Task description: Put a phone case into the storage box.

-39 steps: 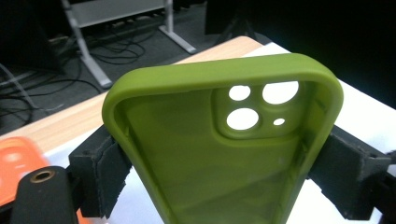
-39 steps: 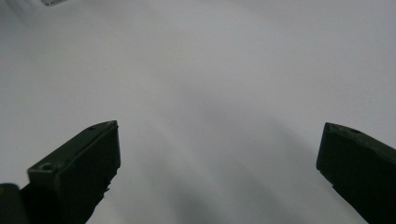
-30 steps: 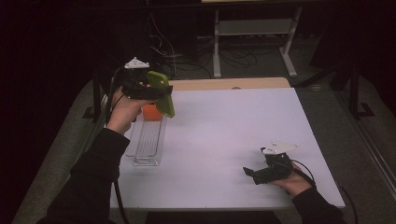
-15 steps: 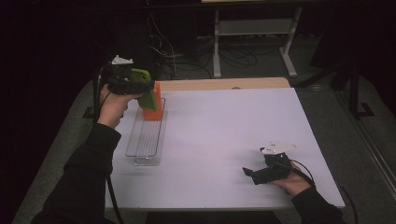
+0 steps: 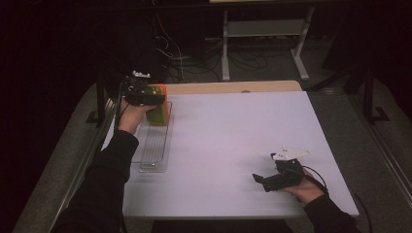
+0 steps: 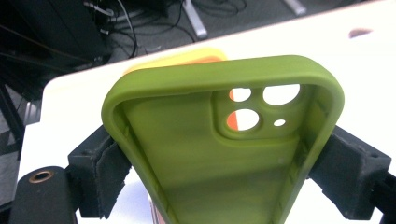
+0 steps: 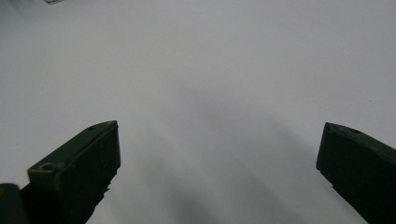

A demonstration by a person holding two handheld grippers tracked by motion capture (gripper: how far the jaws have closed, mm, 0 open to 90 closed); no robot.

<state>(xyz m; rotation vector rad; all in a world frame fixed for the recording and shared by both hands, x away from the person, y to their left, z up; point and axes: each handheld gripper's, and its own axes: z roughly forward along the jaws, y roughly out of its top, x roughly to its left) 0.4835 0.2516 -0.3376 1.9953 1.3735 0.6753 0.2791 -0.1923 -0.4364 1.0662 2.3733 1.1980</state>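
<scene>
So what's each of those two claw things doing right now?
Left gripper: fingers closed on the olive-green soft rubbery phone case.
Right gripper: open, holding nothing, over the white table.

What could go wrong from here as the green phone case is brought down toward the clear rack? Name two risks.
1. The left claw pinches the green case only by its soft side walls, so it could flex and slip.
2. An orange case stands right behind it at the far end of the clear rack; the green one could knock it or miss its slot.
</scene>
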